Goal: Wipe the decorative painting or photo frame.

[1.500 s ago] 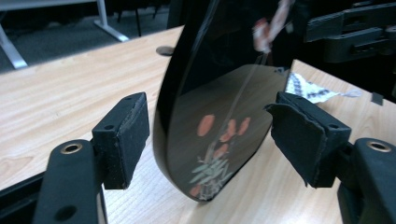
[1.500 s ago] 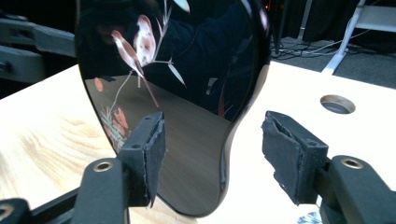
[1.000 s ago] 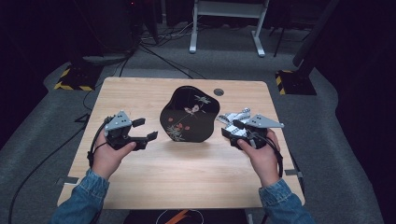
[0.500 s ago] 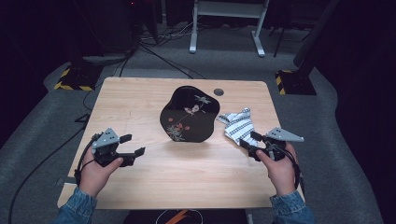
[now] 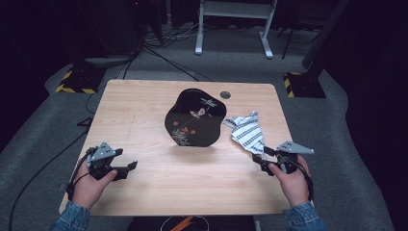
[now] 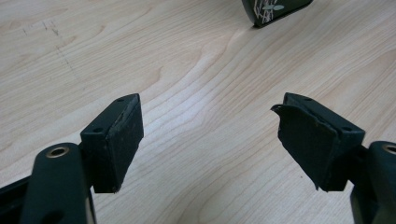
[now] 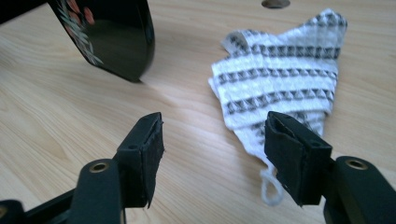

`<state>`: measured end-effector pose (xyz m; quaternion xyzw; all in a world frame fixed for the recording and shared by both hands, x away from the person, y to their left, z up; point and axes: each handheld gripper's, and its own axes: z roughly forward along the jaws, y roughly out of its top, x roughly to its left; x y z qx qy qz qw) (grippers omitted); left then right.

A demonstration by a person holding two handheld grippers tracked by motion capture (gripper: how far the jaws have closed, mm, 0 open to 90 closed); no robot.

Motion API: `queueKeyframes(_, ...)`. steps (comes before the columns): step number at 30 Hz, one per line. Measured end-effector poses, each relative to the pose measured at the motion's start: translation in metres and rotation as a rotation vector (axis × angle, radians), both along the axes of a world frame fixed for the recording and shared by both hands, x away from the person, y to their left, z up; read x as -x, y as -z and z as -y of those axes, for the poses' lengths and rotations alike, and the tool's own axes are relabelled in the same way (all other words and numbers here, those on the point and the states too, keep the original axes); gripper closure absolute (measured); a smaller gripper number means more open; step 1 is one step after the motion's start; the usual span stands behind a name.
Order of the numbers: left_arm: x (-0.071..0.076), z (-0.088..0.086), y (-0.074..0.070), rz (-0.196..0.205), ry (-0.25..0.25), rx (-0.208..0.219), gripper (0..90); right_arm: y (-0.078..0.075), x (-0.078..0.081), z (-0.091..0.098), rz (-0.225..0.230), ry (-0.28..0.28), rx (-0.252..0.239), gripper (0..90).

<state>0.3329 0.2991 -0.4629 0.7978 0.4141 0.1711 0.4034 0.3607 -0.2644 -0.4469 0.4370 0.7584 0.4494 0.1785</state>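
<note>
Tongs: left (image 5: 126, 168) released, empty | right (image 5: 260, 161) released, near striped cloth (image 5: 246, 131)

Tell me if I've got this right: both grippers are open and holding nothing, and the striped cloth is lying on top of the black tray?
Not quite. The striped cloth lies on the bare table beside the black tray, at its right edge, not on top of it; the high view shows this. The rest stands: the left gripper and right gripper are both open and empty.

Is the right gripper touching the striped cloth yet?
Apart. The right gripper view shows the open right gripper short of the striped cloth, with bare wood between its fingers.
</note>
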Motion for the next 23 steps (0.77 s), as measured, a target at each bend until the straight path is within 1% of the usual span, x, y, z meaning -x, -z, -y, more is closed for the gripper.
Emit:
queueKeyframes(3, -0.001, -0.003, 0.003, 0.001, -0.002, 0.014, 22.7, 0.009, 0.000, 0.002, -0.003, -0.001, 0.033, 38.3)
queueKeyframes(4, -0.001, -0.003, 0.004, -0.006, -0.001, 0.013, 22.5, 0.013, 0.000, 0.003, -0.004, -0.006, 0.042, 38.2)
queueKeyframes(5, -0.001, -0.003, 0.005, -0.005, -0.003, 0.016, 22.3, 0.017, 0.000, 0.003, -0.008, 0.000, 0.043, 38.2)
queueKeyframes(6, 0.000, -0.004, 0.007, -0.003, 0.005, 0.011, 22.0, 0.020, 0.000, 0.004, -0.014, -0.002, 0.048, 38.1)
queueKeyframes(7, 0.000, -0.005, 0.008, -0.007, 0.004, 0.020, 21.4, 0.024, -0.001, 0.005, -0.020, -0.005, 0.048, 38.0)
queueKeyframes(9, 0.001, -0.007, 0.011, -0.006, 0.012, 0.012, 20.5, 0.026, -0.002, 0.005, -0.023, -0.003, 0.048, 38.0)
queueKeyframes(10, 0.001, -0.007, 0.012, -0.010, 0.009, 0.021, 19.4, 0.030, -0.003, 0.006, -0.017, 0.000, 0.053, 38.0)
queueKeyframes(14, 0.001, -0.011, 0.015, -0.020, 0.006, 0.034, 18.0, 0.034, -0.005, 0.006, -0.029, 0.002, 0.061, 38.0)
queueKeyframes(20, 0.002, -0.012, 0.017, -0.023, 0.008, 0.028, 17.3, 0.040, -0.008, 0.004, -0.037, 0.004, 0.088, 38.0)
queueKeyframes(23, 0.003, -0.012, 0.017, -0.021, 0.007, 0.030, 17.1, 0.041, -0.008, 0.004, -0.035, 0.005, 0.088, 38.0)
